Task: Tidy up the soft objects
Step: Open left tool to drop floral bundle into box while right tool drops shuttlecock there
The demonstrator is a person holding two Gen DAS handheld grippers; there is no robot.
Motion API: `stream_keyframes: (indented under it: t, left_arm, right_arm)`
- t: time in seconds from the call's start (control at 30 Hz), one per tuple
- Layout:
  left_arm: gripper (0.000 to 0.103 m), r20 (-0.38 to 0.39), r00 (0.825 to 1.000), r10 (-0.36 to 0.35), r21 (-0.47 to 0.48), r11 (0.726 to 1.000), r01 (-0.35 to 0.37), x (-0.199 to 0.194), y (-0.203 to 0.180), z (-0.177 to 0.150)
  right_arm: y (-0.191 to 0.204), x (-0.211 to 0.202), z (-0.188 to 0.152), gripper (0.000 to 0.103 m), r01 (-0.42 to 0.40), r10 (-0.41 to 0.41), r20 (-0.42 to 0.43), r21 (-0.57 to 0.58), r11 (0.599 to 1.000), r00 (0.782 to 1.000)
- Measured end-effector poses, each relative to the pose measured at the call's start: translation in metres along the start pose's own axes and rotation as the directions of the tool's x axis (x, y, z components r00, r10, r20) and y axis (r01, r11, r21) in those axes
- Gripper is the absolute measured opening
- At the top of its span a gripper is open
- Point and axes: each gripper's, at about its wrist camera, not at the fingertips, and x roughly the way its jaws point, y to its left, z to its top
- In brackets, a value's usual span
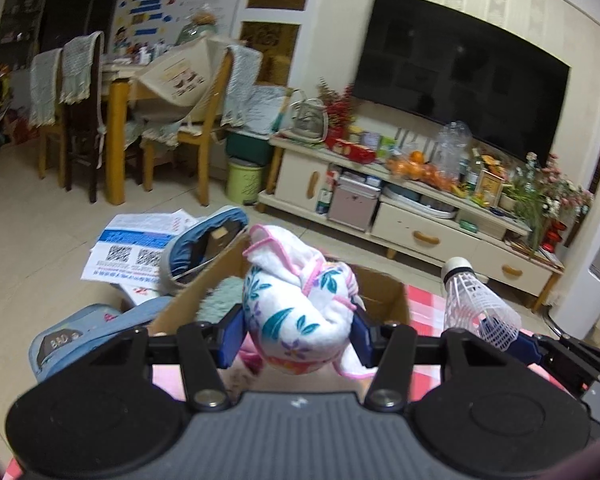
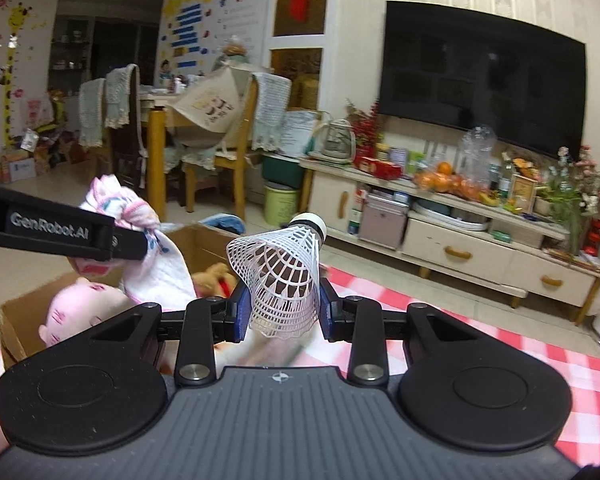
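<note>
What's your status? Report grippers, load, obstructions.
Left gripper shut on floral cloth, above cardboard box. Right gripper shut on shuttlecock. Box holds plush toys; nothing blocking.

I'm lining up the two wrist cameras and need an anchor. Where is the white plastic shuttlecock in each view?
Left wrist: shuttlecock at lower right, held by the right gripper.
Right wrist: shuttlecock at centre, pinched between the right gripper's blue pads.
Shared landmark: the cardboard box.
</note>
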Motion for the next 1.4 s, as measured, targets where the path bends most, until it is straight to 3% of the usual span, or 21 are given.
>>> stream_keyframes:
  t: [0.17, 0.43, 0.53, 0.67, 0.77, 0.87, 1.0, 1.2, 1.4]
  left_arm:
    - [0.053, -0.026, 0.999, 0.029, -0.042, 0.999, -0.030, 0.014, 0.020, 0.004]
    - [0.054, -0.085, 0.996, 0.006, -0.027, 1.000, -0.008, 0.037, 0.025, 0.004]
    - [0.057, -0.101, 0.995, 0.016, -0.022, 1.000, -0.019, 0.047, 0.029, 0.003]
    - [0.070, -0.115, 0.993, 0.029, -0.015, 0.999, -0.031, 0.055, 0.029, 0.002]
    - [0.081, -0.102, 0.994, 0.024, -0.007, 1.000, -0.025, 0.051, 0.026, 0.003]
    - [0.089, -0.070, 0.997, 0.014, 0.008, 1.000, -0.013, 0.043, 0.021, 0.005]
    - [0.099, -0.043, 0.999, 0.016, 0.021, 1.000, -0.015, 0.035, 0.015, 0.006]
    - [0.102, -0.004, 1.000, 0.008, 0.043, 0.999, -0.007, 0.021, 0.007, 0.005]
    - [0.102, 0.004, 1.000, 0.020, 0.102, 0.995, -0.020, 0.009, -0.005, -0.005]
  right_arm:
    - [0.007, 0.014, -0.003, 0.041, -0.022, 0.022, 0.000, -0.037, 0.999, 1.000]
    - [0.005, 0.041, -0.003, 0.043, -0.062, 0.061, -0.024, -0.047, 0.997, 0.998]
    - [0.008, 0.048, -0.005, 0.056, -0.075, 0.074, -0.033, -0.058, 0.995, 0.997]
    - [0.008, 0.040, -0.009, 0.087, -0.061, 0.060, -0.022, -0.039, 0.997, 0.998]
    - [0.004, 0.029, -0.009, 0.088, -0.043, 0.043, -0.006, -0.006, 0.999, 0.999]
    - [-0.002, 0.016, -0.009, 0.098, -0.012, 0.012, 0.013, 0.033, 0.999, 1.000]
    - [-0.010, -0.007, -0.012, 0.098, 0.040, -0.044, 0.035, 0.097, 0.994, 0.998]
    - [-0.021, -0.035, -0.026, 0.099, 0.139, -0.145, 0.018, 0.192, 0.971, 0.989]
    - [-0.023, -0.061, -0.041, 0.100, 0.169, -0.172, -0.013, 0.254, 0.952, 0.985]
